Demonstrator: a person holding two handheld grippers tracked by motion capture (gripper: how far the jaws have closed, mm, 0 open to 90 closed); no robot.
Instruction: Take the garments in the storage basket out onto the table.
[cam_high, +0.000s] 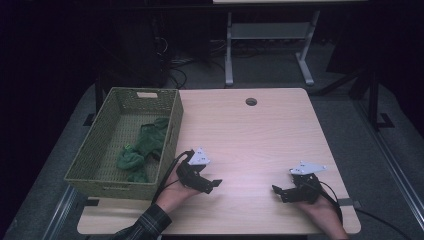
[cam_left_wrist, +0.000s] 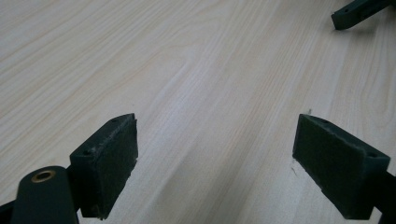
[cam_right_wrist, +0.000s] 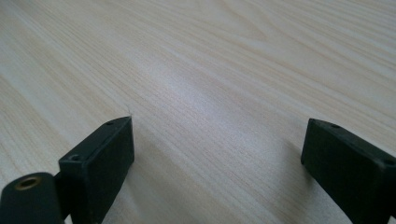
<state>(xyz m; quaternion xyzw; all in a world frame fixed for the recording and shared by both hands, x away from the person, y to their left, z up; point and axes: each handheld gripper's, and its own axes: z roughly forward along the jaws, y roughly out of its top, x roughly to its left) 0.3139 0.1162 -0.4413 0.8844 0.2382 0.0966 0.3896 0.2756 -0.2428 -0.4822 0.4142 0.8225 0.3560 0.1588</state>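
A green woven basket (cam_high: 169, 145) stands at the table's left edge, and a crumpled green cloth (cam_high: 142, 147) lies inside it. My left gripper (cam_high: 214, 184) rests low over the wood just right of the basket, open, with bare table between its jaws (cam_left_wrist: 215, 154). My right gripper (cam_high: 278, 192) sits near the front right of the table, pointing left, also open over bare wood (cam_right_wrist: 217, 158). A jaw tip of the right gripper (cam_left_wrist: 355, 11) shows at the top right of the left gripper view.
The light wood table (cam_high: 250, 135) has a round cable hole (cam_high: 251, 102) near its far edge. Beyond it stand a grey desk frame (cam_high: 267, 45) and cables on the dark floor.
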